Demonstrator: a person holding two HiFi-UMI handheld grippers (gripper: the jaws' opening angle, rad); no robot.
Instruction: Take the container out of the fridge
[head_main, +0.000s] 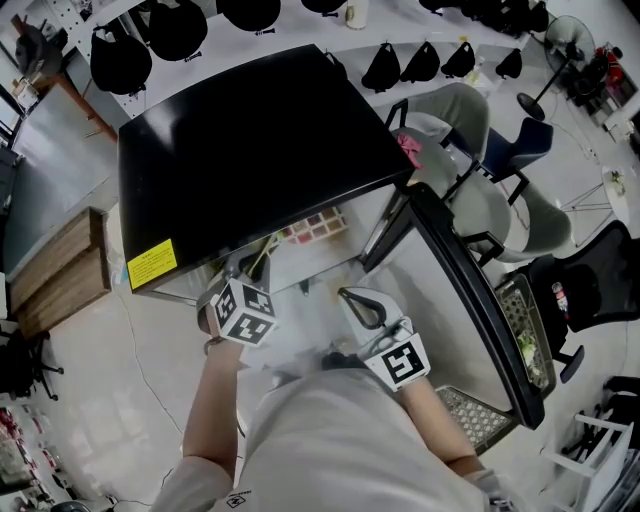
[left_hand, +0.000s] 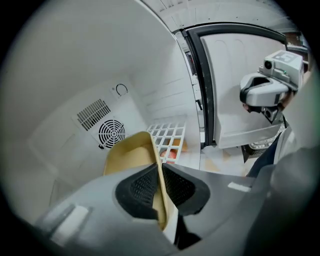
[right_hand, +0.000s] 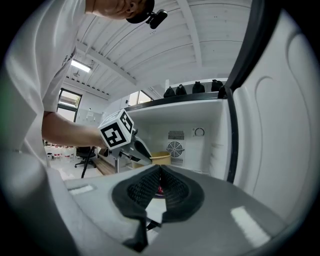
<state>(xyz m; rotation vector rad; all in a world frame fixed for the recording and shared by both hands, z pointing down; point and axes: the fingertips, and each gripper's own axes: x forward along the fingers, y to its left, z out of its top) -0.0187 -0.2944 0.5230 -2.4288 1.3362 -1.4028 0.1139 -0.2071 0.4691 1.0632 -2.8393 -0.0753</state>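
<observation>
The left gripper (left_hand: 161, 171) is clenched on the container (left_hand: 131, 152). Its two black pads (left_hand: 142, 187) pinch one thin side wall of the tan tub just below the rim, one pad inside the tub and one outside. The container is inside the fridge (head_main: 250, 150), directly ahead of that gripper, and the gripped wall runs straight away from the pads toward the back of the compartment. In the left gripper view its long axis seems to follow that same line, near end at the gripper and far end toward the rear. Its open mouth faces up and its pale inside is bare. No view shows whether its base rests on anything.

Just past the tub's far corner lies a white wire shelf (left_hand: 167, 135), with something orange-red under it. Behind the tub, on the white back wall, sits a round fan grille (left_hand: 111, 132).

The right gripper (right_hand: 160, 175) is held apart from the container, outside the compartment beside the open door (head_main: 470, 290). Its pads are pressed together at the tips and grasp nothing.

A yellow sticker (head_main: 152, 263) marks the front edge of the fridge's black top. Beyond the door stand grey chairs (head_main: 470, 110)
</observation>
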